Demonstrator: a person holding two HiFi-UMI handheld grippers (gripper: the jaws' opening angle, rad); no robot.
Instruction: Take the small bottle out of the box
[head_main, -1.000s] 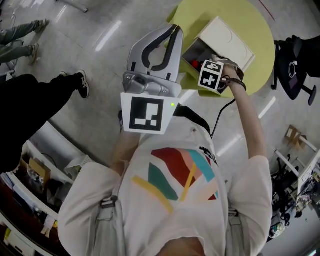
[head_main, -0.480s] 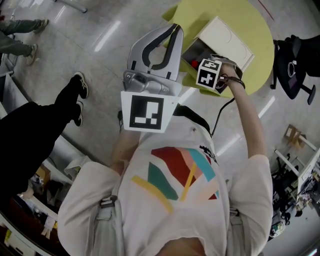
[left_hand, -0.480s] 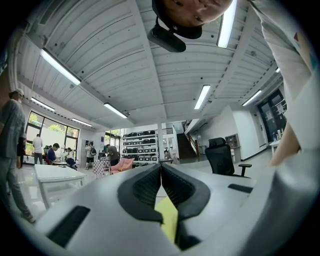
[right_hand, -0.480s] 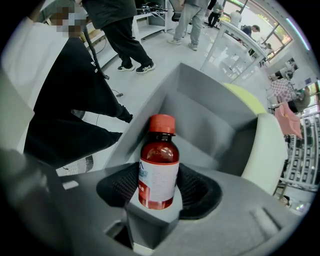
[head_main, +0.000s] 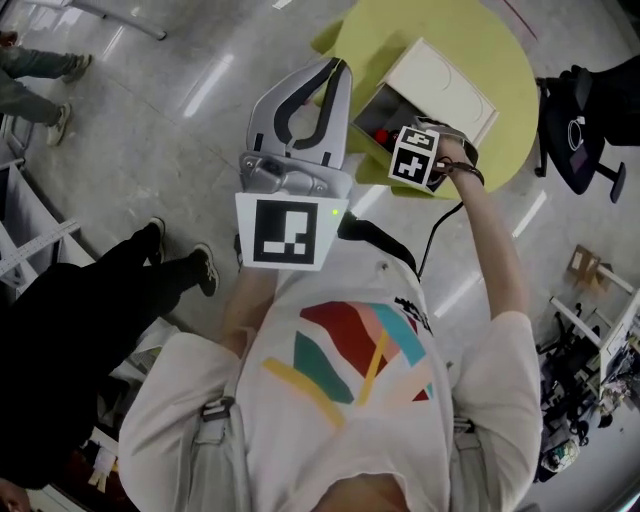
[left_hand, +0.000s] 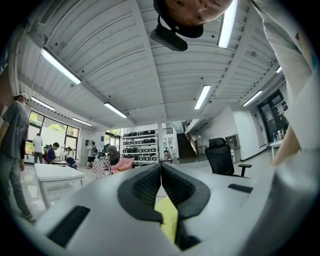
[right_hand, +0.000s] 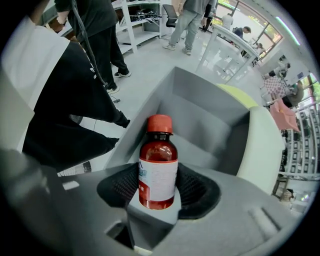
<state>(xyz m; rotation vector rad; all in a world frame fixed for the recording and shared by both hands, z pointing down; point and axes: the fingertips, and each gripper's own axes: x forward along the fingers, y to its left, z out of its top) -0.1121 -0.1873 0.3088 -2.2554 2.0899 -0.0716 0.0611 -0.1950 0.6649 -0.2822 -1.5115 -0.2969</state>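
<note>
My right gripper (right_hand: 160, 190) is down in the open box (right_hand: 200, 125), which sits on the round yellow-green bench (head_main: 500, 40) at the upper right of the head view. In the right gripper view the small bottle (right_hand: 158, 167) stands upright at the centre of the frame, inside the grey hollow of the box. The jaws are closing on it, and both dark pads look to be against its sides at label height. My left gripper (left_hand: 161, 170) is held up in the air, well clear of the box, with its jaws together and nothing between them.

I judge the bottle to be stiff and fairly light. It is dark brown with a red cap (right_hand: 159, 123), and whether it is glass or plastic I cannot tell, so I would treat it as breakable. The bare shoulder looks glossy and slick, while the paper label (right_hand: 159, 175) gives the pads something to bite on. The lower body, where the pads sit now, seems the right place to hold it: low enough to stop it tipping, and away from the narrow neck. A straight lift should clear the box walls
</note>
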